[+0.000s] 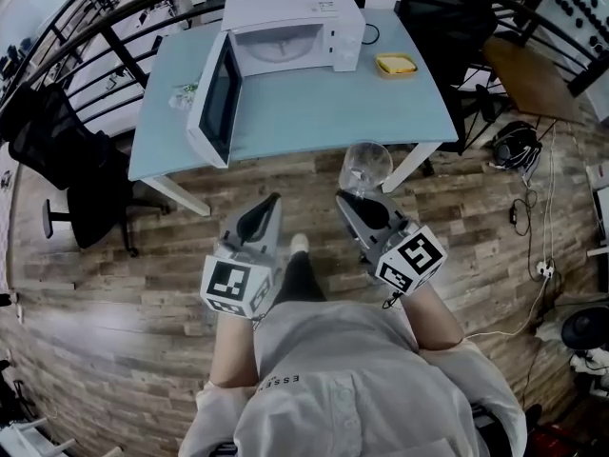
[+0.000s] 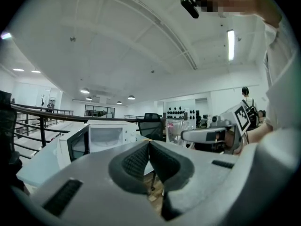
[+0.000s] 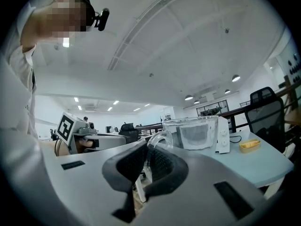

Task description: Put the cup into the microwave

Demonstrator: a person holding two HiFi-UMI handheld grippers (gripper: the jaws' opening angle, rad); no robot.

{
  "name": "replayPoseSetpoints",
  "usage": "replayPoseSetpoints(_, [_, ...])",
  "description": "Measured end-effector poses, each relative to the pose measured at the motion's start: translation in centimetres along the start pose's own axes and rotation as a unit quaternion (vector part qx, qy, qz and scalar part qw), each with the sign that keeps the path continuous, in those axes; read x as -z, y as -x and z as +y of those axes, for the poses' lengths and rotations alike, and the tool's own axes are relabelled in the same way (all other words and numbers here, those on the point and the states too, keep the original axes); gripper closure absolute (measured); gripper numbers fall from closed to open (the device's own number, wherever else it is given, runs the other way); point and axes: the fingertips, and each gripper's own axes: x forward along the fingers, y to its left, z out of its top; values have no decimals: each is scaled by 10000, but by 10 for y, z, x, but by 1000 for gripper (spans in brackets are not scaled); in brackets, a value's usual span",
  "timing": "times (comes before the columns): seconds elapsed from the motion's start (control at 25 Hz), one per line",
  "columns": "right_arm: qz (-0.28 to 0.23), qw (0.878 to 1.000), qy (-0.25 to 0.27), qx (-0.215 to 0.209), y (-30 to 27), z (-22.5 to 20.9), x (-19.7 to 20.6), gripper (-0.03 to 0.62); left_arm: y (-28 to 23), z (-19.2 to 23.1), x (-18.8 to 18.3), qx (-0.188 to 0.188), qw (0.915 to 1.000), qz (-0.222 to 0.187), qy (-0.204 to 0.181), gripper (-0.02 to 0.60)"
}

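Observation:
A clear glass cup hangs just off the near edge of the light blue table; my right gripper is shut on its handle. The right gripper view shows the cup upright beyond the closed pads. The white microwave stands at the table's far side, and its door is swung wide open to the left. My left gripper is level beside the right one, short of the table, shut with nothing in it. In the left gripper view the microwave's open cavity lies ahead to the left.
A yellow dish sits on the table right of the microwave, and a small clear item lies near the left edge. Black office chairs flank the table. A railing runs behind it. Cables and a headset lie on the wooden floor at right.

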Motion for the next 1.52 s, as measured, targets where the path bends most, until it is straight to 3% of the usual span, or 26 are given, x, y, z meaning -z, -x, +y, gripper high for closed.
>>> replayPoseSetpoints(0.48, [78, 10000, -54, 27, -159, -126, -28, 577, -145, 145, -33, 280, 9995, 58, -130, 578])
replayPoseSetpoints(0.64, [119, 9999, -75, -4, -200, -159, -28, 577, -182, 177, -33, 380, 9989, 49, -265, 578])
replayPoseSetpoints(0.76, [171, 9997, -185, -35, -223, -179, -27, 577, -202, 192, -32, 371, 9991, 167, -114, 578])
replayPoseSetpoints(1.04, [372, 9978, -304, -460, -270, -222, -15, 576, -243, 221, -23, 172, 9993, 331, 10, 578])
replayPoseSetpoints(1.28, [628, 9917, -411, -1042, -315, -266, 13, 577, -284, 242, -13, -219, 9982, 463, 301, 578])
replayPoseSetpoints(1.52, [770, 9883, -399, -1256, -360, -309, 45, 577, -315, 266, 10, -563, 9955, 539, 547, 578])
